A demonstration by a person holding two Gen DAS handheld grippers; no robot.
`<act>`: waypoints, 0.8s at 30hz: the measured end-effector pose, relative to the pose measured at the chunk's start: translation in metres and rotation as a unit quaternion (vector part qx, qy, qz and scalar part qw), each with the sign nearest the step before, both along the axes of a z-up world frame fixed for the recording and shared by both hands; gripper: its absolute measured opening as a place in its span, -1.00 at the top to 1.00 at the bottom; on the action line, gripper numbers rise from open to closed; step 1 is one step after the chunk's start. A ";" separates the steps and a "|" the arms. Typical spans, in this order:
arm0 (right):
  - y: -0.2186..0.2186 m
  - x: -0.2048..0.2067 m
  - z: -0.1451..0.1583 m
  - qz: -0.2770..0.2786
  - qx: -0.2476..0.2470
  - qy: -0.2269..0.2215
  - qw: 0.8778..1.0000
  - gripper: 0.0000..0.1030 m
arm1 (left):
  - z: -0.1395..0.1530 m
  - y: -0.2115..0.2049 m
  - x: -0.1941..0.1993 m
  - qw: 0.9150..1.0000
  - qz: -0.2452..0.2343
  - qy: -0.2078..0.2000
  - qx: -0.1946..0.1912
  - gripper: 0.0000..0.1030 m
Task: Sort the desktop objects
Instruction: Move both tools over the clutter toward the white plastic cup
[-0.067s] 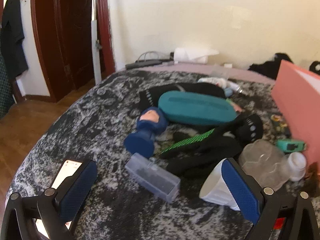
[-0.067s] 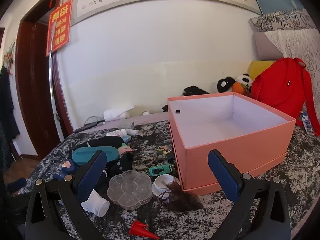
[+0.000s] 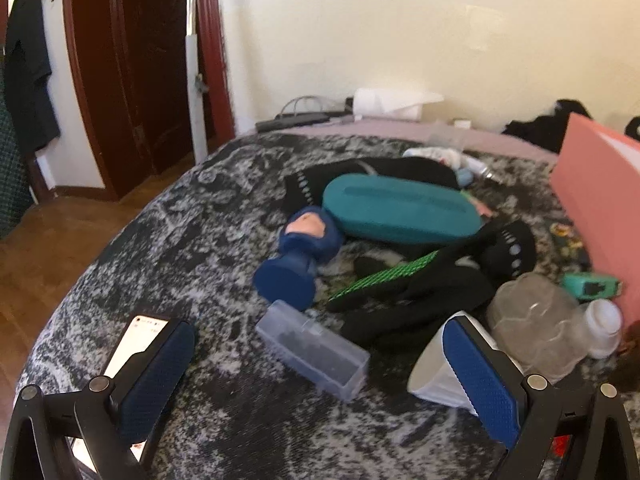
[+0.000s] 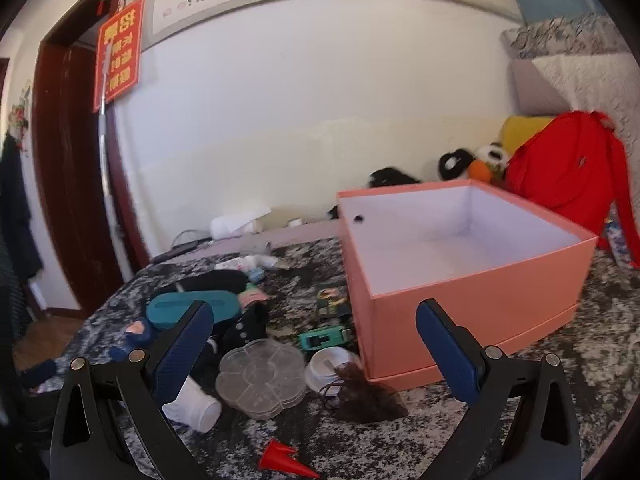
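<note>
Blue-padded and spread wide apart, the left gripper (image 3: pixel 320 376) holds nothing and hangs low over the grey mottled cover (image 3: pixel 208 240); the right gripper (image 4: pixel 316 344) is likewise parted and empty, set higher and facing the pink box (image 4: pixel 480 300). Nearest the left gripper lies a clear rectangular case (image 3: pixel 312 356), on its side and between the two fingers in the left wrist view, with a phone (image 3: pixel 136 336) behind the left finger and a white paper cup (image 3: pixel 436 372) tipped over behind the right finger. Just beyond are a clear flower-shaped organiser (image 4: pixel 260 376), a white jar (image 3: pixel 604 328), a brown mesh pouch (image 4: pixel 368 396) touching the box's front corner, and a red cone (image 4: pixel 280 456) at the near edge. Farther on, a blue figurine (image 3: pixel 300 252) lies toppled beside black gloves (image 3: pixel 432 280), a teal case (image 3: pixel 400 212) and a small green tape measure (image 4: pixel 324 336). The box stands open and, as far as its visible interior shows, empty. Judgement: sorting appears to be at its opening step, with nothing yet gripped and the whole clutter still outside the box. The likely next move is for the left gripper to descend onto the clear case; it calls for squaring the fingers across the narrow width and avoiding the cup alongside.
</note>
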State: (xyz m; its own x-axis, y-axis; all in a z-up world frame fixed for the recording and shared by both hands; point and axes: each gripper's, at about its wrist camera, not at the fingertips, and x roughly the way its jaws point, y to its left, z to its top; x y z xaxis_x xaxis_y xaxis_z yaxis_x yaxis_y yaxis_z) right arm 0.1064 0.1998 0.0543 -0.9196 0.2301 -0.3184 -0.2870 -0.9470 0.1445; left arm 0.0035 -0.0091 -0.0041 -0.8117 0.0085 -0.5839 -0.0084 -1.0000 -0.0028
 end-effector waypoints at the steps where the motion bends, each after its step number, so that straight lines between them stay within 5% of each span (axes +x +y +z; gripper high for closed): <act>1: 0.000 0.000 -0.001 0.006 -0.014 -0.006 1.000 -1.00 | -0.002 -0.003 0.001 1.000 -0.001 0.001 0.006 -0.99; 4: 0.002 -0.001 -0.005 0.023 -0.055 -0.023 0.998 -1.00 | -0.006 -0.013 0.005 1.000 -0.004 0.005 0.024 -0.99; 13: 0.036 -0.004 -0.015 0.080 -0.163 -0.052 0.982 -0.99 | -0.025 0.032 -0.004 0.998 -0.063 -0.015 -0.027 -0.99; 24: 0.047 0.018 -0.019 0.097 -0.158 -0.081 0.979 -0.99 | -0.045 0.086 -0.015 0.983 -0.168 -0.049 -0.051 -0.99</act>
State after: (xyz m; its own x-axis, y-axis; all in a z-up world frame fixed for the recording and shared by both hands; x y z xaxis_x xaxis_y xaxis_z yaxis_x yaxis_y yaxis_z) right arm 0.1245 0.2465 0.0355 -0.8681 -0.0775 -0.4903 -0.1493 -0.9013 0.4067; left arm -0.0117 0.0767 -0.0487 -0.7130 0.2044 -0.6708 -0.3431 -0.9359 0.0795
